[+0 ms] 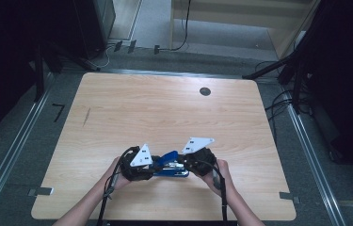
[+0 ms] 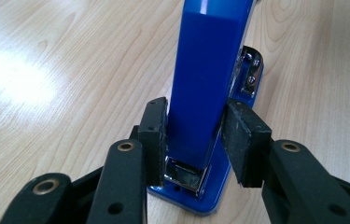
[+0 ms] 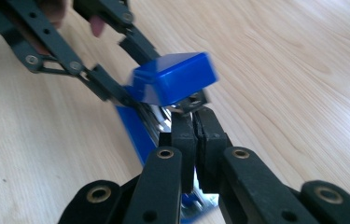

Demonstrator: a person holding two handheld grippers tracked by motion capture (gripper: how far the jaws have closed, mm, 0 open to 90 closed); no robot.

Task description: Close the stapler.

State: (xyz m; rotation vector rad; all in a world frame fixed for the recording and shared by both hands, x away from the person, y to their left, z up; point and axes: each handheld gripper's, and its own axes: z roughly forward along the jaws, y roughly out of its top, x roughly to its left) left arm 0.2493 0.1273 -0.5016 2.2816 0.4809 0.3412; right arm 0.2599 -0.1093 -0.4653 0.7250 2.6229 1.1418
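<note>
A blue stapler lies near the front edge of the wooden table, between both grippers. My left gripper is shut on the stapler's blue top arm, one pad on each side near the hinge end. The arm is raised off the blue base. My right gripper is shut, its jaws pinched on the thin metal magazine under the lifted blue cap. In the right gripper view the left gripper reaches in from the upper left. A hand holds each gripper.
A round dark grommet hole sits at the table's far right. A short dark mark is on the left part. Cables and stand legs lie on the floor beyond. Bare wood stretches ahead of the stapler.
</note>
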